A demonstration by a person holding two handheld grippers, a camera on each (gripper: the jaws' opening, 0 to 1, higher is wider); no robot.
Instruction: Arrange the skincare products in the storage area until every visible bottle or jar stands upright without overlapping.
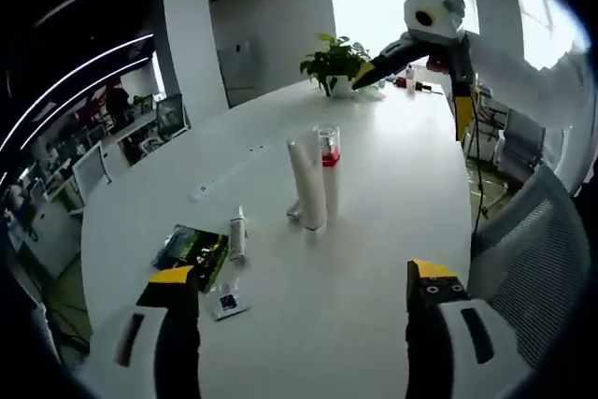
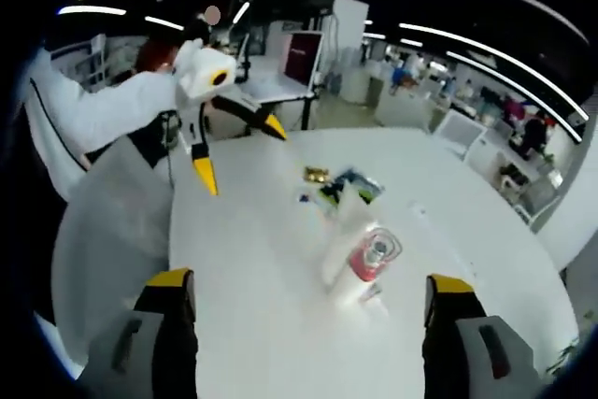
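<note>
On the white table (image 1: 374, 259) a tall white tube (image 1: 306, 179) stands upright, touching or nearly touching a clear bottle with a red band (image 1: 327, 149) behind it. A small white tube (image 1: 237, 234) lies flat beside a green and black packet (image 1: 194, 248). My left gripper (image 1: 301, 276) is open and empty, short of the tall tube. My right gripper (image 1: 414, 95) hovers open beyond the bottles. In the right gripper view, the white tube (image 2: 341, 231) and red-banded bottle (image 2: 374, 254) sit between my right gripper's (image 2: 310, 285) open jaws, with the left gripper (image 2: 238, 152) open beyond.
A small flat sachet (image 1: 227, 303) lies near the left jaw. A potted plant (image 1: 336, 63) and small items stand at the table's far end. A mesh chair (image 1: 533, 249) is at the right edge. A gold item (image 2: 316, 174) lies by the packet (image 2: 350, 184).
</note>
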